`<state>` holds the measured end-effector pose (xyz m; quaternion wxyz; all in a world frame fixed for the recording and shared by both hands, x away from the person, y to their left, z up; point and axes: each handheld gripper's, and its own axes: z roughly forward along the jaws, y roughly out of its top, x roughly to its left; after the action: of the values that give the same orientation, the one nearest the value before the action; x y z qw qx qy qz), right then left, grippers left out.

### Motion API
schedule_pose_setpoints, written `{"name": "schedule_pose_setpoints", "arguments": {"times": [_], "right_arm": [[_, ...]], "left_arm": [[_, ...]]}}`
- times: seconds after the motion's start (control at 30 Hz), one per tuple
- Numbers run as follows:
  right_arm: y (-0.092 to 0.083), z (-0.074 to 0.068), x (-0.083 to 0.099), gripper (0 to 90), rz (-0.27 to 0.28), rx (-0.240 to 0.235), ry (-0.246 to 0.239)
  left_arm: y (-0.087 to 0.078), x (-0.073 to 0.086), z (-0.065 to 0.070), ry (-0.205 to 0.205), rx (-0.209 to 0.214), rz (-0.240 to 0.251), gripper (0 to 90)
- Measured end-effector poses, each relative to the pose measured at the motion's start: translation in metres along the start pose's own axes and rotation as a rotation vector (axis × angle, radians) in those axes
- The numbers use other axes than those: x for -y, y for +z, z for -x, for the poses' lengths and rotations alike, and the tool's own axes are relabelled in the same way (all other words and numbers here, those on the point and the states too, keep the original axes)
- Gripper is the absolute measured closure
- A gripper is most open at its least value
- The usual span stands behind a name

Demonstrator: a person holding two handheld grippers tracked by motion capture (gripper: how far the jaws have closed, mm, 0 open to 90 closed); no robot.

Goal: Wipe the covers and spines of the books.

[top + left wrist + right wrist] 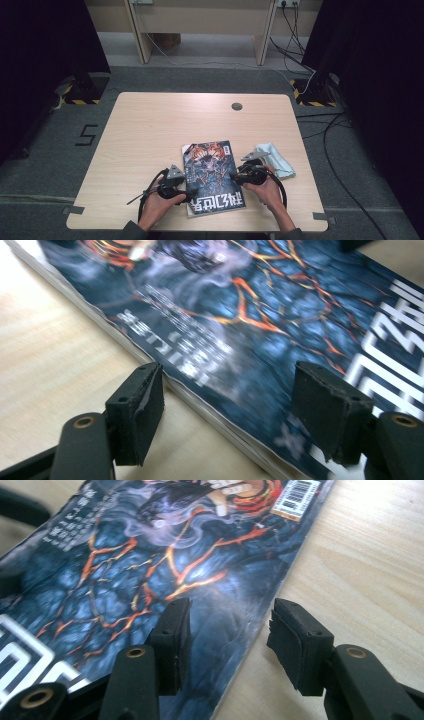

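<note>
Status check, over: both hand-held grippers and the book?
Left hand-held gripper open, straddling book edge. Right hand-held gripper open over opposite edge. Book flat on table. Cloth beside, clear.

Place: a recording lab or studio.
Floor: grey carpet (150, 80) with hazard-striped stand feet (80, 97) and trailing cables (340, 165).
Sides: black curtains (45, 45).
Furniture: pale wooden counter (165, 120), bare bench (200, 20) behind.

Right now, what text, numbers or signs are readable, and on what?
"5": black mark on the grey floor, left of the table.
Large white stylised characters on the book cover's near end: too stylised to read.
Small column of print on the cover: blurred.
Barcode label at the cover's corner: digits too small.
</note>
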<state>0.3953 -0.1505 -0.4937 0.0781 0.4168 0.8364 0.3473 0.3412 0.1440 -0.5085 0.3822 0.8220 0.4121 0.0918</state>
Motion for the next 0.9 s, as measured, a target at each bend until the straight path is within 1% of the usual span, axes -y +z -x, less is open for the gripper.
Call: {"name": "schedule_pose_setpoints", "arguments": {"times": [0.03, 0.1, 0.17, 0.2, 0.27, 0.33, 0.37, 0.43, 0.57, 0.67, 0.73, 0.83, 0.87, 0.9], "right_arm": [[0.002, 0.002, 0.0, 51.2, 0.007, 0.0, -0.001], [0.004, 0.003, -0.002, 51.2, -0.001, -0.001, 0.011], [0.007, 0.004, -0.006, 51.4, 0.005, 0.007, 0.002], [0.008, 0.005, -0.008, 51.8, 0.005, 0.006, 0.003], [0.012, 0.005, -0.011, 51.8, -0.002, 0.009, 0.007], [0.018, 0.006, -0.014, 50.4, -0.005, 0.015, 0.013], [0.02, 0.006, -0.014, 49.2, 0.001, 0.014, 0.036], [0.022, 0.007, -0.015, 48.7, 0.01, 0.015, 0.062], [0.023, 0.007, -0.014, 49.2, 0.028, 0.029, 0.096], [0.024, 0.007, -0.013, 49.1, 0.053, 0.037, 0.123], [0.025, 0.006, -0.014, 48.5, 0.058, 0.045, 0.131], [0.025, 0.004, -0.014, 49.0, 0.063, 0.055, 0.163], [0.025, 0.003, -0.014, 50.0, 0.064, 0.062, 0.17], [0.026, 0.002, -0.014, 51.1, 0.065, 0.073, 0.164]], "left_arm": [[-0.001, 0.001, 0.001, 0.005, 0.001, -0.003, 28.8], [-0.001, 0.002, 0.004, 0.02, -0.01, -0.001, 30.6], [-0.001, 0.002, 0.005, 0.033, -0.015, 0.0, 31.3], [-0.001, 0.003, 0.004, 0.031, -0.009, 0.0, 31.3], [0.0, 0.004, 0.002, 0.014, 0.004, 0.007, 31.2], [0.0, 0.005, 0.001, 0.015, 0.005, 0.014, 31.2], [0.0, 0.005, 0.002, 0.017, 0.006, 0.013, 31.0], [0.0, 0.005, 0.002, 0.017, 0.005, 0.017, 31.0], [0.001, 0.005, 0.003, 0.019, 0.001, 0.022, 31.0], [0.002, 0.005, 0.004, 0.023, -0.008, 0.023, 31.1], [0.002, 0.005, 0.004, 0.021, -0.003, 0.026, 31.2], [0.002, 0.005, 0.005, 0.021, -0.005, 0.026, 31.2], [0.002, 0.004, 0.004, 0.022, -0.003, 0.024, 31.2], [0.002, 0.004, 0.004, 0.023, -0.002, 0.022, 31.2]]}}
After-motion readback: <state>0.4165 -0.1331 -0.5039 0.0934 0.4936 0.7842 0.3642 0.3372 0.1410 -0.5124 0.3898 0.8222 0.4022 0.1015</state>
